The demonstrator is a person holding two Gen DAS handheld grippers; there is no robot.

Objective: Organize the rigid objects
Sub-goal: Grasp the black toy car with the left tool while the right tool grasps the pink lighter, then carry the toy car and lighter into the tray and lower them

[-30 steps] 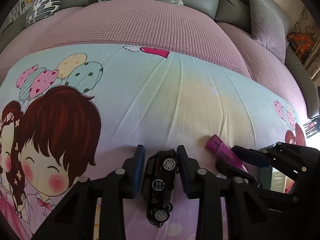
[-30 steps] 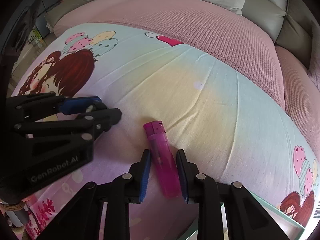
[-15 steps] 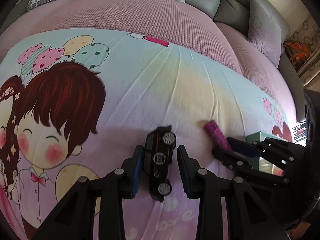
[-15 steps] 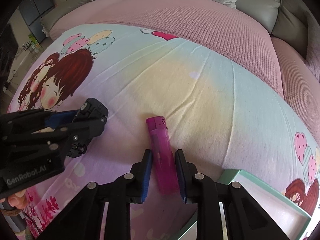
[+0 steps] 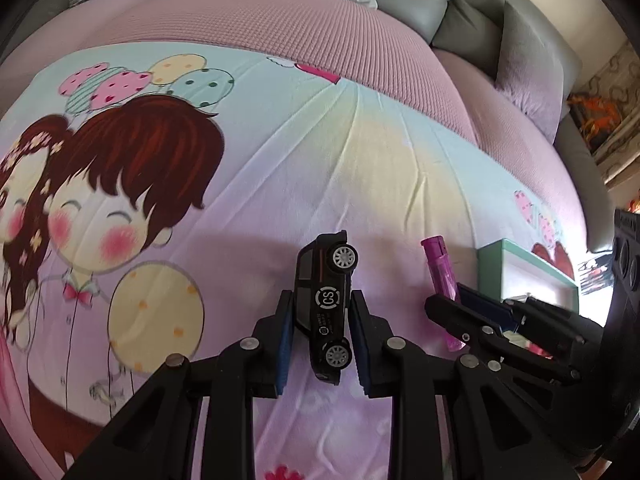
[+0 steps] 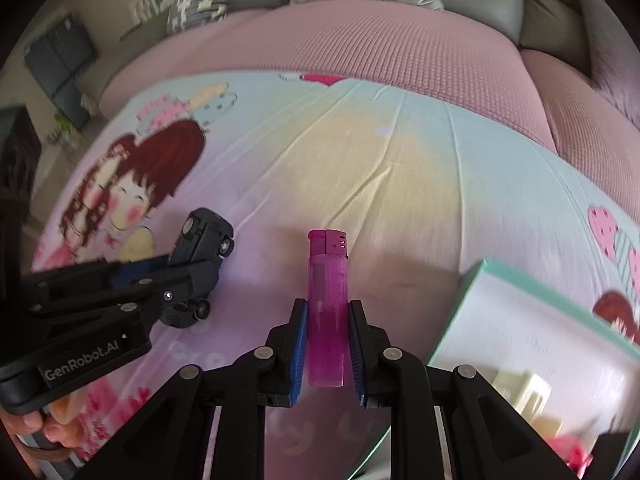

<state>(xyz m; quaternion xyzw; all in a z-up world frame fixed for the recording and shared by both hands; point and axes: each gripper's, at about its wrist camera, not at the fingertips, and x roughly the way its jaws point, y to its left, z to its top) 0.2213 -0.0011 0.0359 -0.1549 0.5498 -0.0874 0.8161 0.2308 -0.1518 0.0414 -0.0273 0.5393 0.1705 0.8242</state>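
Observation:
A black toy car (image 5: 325,280) hangs on its side between the blue pads of my left gripper (image 5: 321,298), whose jaws are closing on it; it is lifted slightly off the cartoon bedsheet (image 5: 360,168). My right gripper (image 6: 327,308) is closing its jaws on a translucent pink lighter (image 6: 326,292), which points away from the camera, cap end forward. In the right wrist view the left gripper (image 6: 176,266) and the car (image 6: 204,236) are at the left. In the left wrist view the right gripper (image 5: 460,308) and the lighter (image 5: 440,272) are at the right.
A shallow box with a mint-green rim (image 6: 452,320) lies on the sheet at the right, holding a cream piece (image 6: 524,396) and something red. Pink quilted cover (image 5: 320,40) and grey cushions (image 5: 524,52) lie beyond. A hand (image 6: 36,428) holds the left gripper.
Both grippers have tightened on their objects and risen a little from the sheet. The car has tipped more upright between the left pads. The mint-rimmed box has come further into view.

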